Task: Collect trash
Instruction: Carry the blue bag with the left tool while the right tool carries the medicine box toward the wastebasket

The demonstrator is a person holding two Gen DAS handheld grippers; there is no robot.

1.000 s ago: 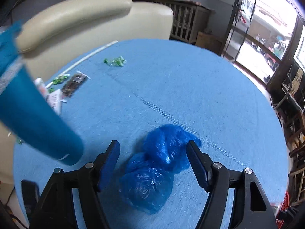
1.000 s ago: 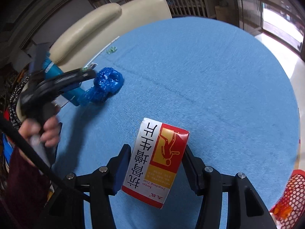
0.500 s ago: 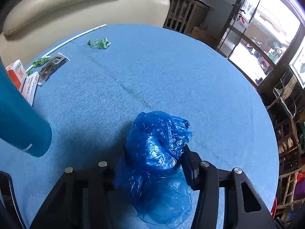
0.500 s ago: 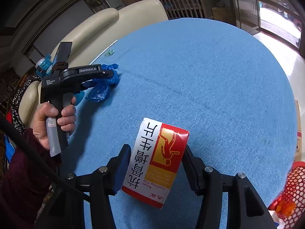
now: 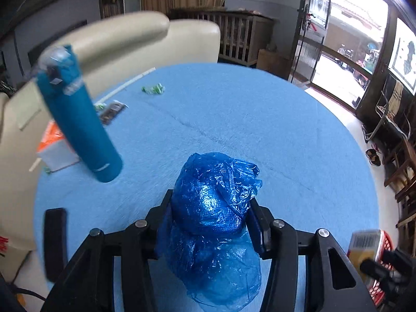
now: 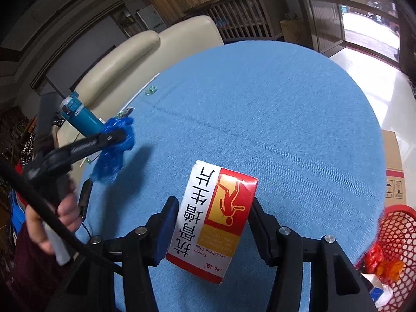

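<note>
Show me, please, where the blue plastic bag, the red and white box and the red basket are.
blue plastic bag (image 5: 213, 202): left wrist view, crumpled upper bulge.
red and white box (image 6: 215, 215): right wrist view, printed front face.
red basket (image 6: 395, 223): right wrist view, mesh wall.

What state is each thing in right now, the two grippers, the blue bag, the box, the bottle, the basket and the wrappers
left gripper: shut on the blue plastic bag
blue plastic bag: crumpled, clamped, lifted off the table
right gripper: shut on the red and white box
red and white box: closed, held
teal bottle: capped, standing
red basket: holds some trash
green wrappers: lying loose on the table
</note>
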